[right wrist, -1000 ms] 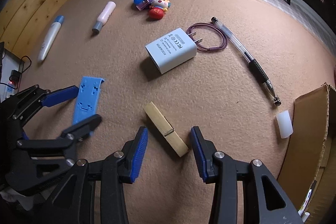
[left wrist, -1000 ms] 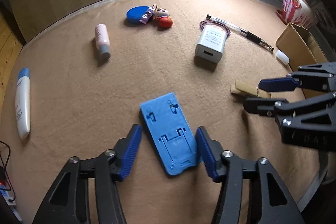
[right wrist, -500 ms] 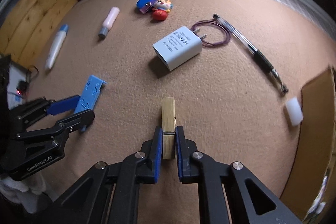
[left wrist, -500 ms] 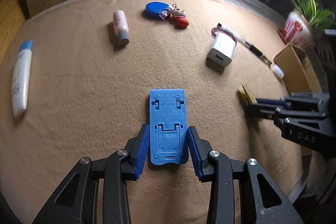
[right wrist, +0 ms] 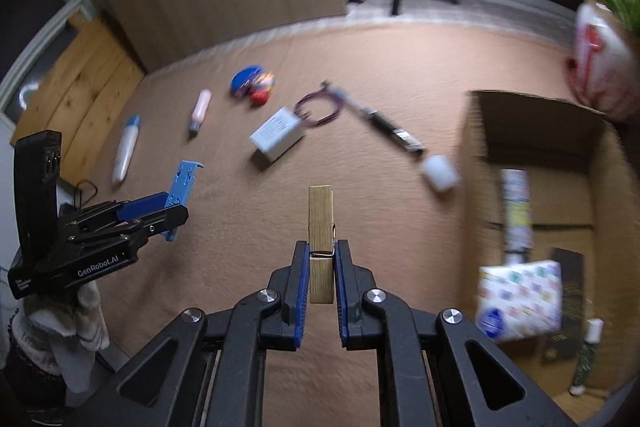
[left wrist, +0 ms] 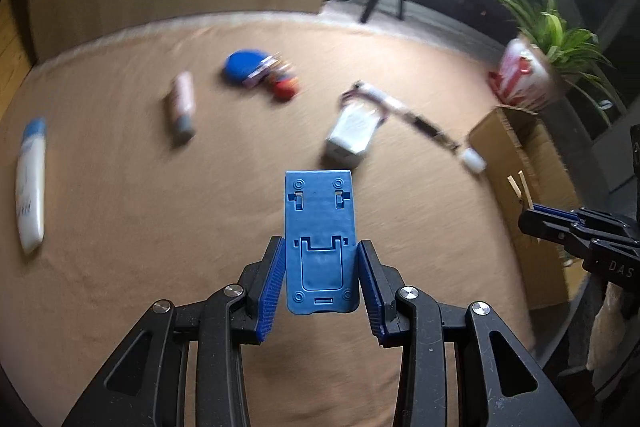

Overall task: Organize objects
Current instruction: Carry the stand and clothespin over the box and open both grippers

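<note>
My left gripper [left wrist: 320, 275] is shut on a flat blue plastic phone stand [left wrist: 319, 227], held up off the tan mat with its long end pointing away. My right gripper [right wrist: 321, 267] is shut on a wooden clothespin [right wrist: 320, 223], also lifted clear of the mat. In the right wrist view the left gripper [right wrist: 172, 203] shows at the left with the blue stand [right wrist: 182, 183] in it. In the left wrist view the right gripper [left wrist: 532, 213] shows at the right edge, the clothespin [left wrist: 520, 189] sticking out over the cardboard box [left wrist: 516, 147].
On the tan mat [right wrist: 240, 267] lie a white charger [right wrist: 278, 139] with a purple cable [right wrist: 320, 107], a pen [right wrist: 384, 125], a small white cap [right wrist: 440, 173], a pink tube [right wrist: 200, 109], a white tube [right wrist: 126, 153] and a blue keychain cluster [right wrist: 252, 85]. The open box [right wrist: 532, 203] at right holds packets; a potted plant [right wrist: 600, 59] stands behind it.
Both grippers closed on their objects and lifted them off the mat. The right gripper swung toward the cardboard box with the clothespin; the left rose with the blue stand.
</note>
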### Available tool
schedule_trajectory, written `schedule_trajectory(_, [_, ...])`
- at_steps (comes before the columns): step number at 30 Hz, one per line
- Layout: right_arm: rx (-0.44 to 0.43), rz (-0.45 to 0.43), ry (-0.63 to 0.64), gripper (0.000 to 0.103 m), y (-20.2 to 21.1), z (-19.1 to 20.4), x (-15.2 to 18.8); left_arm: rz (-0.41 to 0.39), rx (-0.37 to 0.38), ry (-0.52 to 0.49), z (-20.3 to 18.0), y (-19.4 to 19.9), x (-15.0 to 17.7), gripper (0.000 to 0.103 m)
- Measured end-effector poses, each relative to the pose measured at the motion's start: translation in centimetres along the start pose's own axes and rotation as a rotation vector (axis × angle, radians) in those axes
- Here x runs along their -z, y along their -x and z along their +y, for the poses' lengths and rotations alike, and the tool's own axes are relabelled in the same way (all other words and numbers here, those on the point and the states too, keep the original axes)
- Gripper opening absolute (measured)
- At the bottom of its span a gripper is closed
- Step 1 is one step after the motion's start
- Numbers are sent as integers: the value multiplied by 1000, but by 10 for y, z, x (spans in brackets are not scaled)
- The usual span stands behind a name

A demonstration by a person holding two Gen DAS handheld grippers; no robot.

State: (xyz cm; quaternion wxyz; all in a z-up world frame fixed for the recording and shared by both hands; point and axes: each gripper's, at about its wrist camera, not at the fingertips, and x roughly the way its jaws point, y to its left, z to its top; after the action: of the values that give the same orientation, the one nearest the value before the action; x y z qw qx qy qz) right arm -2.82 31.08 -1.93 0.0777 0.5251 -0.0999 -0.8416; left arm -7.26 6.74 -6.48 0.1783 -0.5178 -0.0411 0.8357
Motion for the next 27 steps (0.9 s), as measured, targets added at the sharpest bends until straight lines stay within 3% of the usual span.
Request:
schedule_trajectory(7, [102, -80, -90, 11, 51, -52, 12, -38, 78, -107, -61, 3, -28, 39])
schedule_trajectory(13, [178, -98, -173, 11, 72, -97, 26, -41, 143, -206, -126, -12, -46, 39])
schedule_trajectory(27, [209, -92, -234, 11, 80, -140, 44, 5, 219, -351, -238, -54, -57, 39])
